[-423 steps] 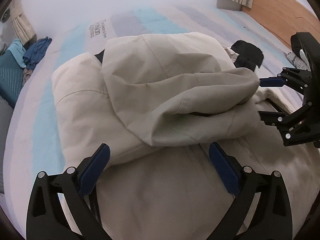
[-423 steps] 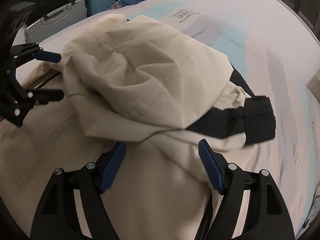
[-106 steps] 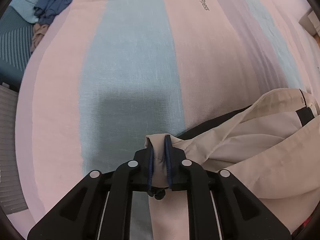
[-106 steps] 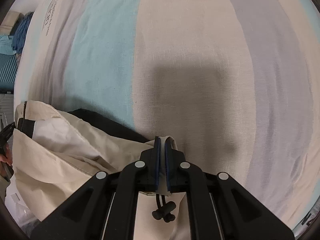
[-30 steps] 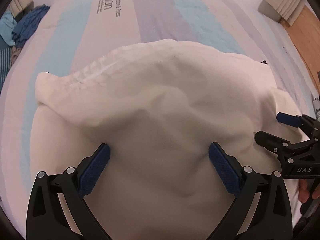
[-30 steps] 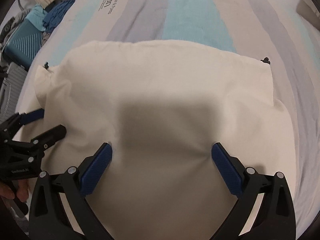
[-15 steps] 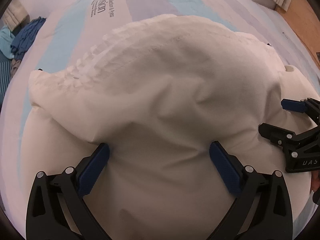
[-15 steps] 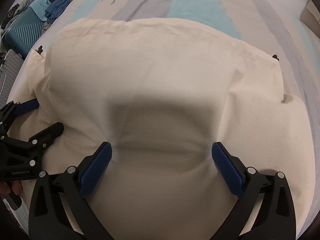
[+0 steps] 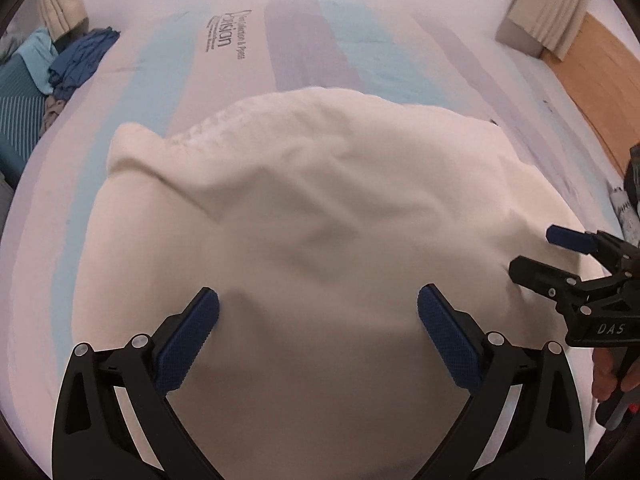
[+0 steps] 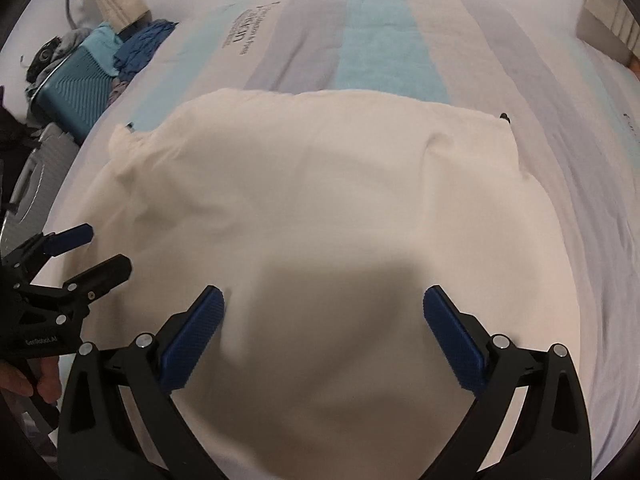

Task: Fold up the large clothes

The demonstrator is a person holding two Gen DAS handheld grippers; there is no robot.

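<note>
Bed point(image 9: 304, 40): fills both views, covered by a sheet in pale pink, light blue and grey-mauve stripes, with dark printed lettering point(image 9: 228, 34) toward the upper left of the left wrist frame.

Cream garment point(image 9: 320, 220): lies folded into a broad, rounded bundle on the bed, taking up the centre and lower half of each frame. Its far edge sits across the striped sheet; a small bunched corner sticks up at the upper left of the bundle point(image 10: 120, 140). A tiny dark tip, possibly a cord end, shows at its far right corner point(image 10: 505, 117). The surface is blurred in places, so fine creases cannot be read.

Your left tool point(image 9: 318, 336): jaws spread wide, nothing between the blue pads, and the garment lies below and ahead of them. Whether the pads touch the cloth cannot be told. The same tool appears at the lower left of the right wrist frame point(image 10: 88, 250), fingers parted, beside the bundle's left edge.

Your right tool point(image 10: 324, 332): also released, pads wide apart over the near part of the garment. In the left wrist frame it shows at the right edge point(image 9: 540, 250), fingers apart, at the bundle's right side.

Upper left of both frames: teal suitcase point(image 10: 76, 80) beside the bed, with blue clothes point(image 10: 140, 46) heaped on it.
</note>
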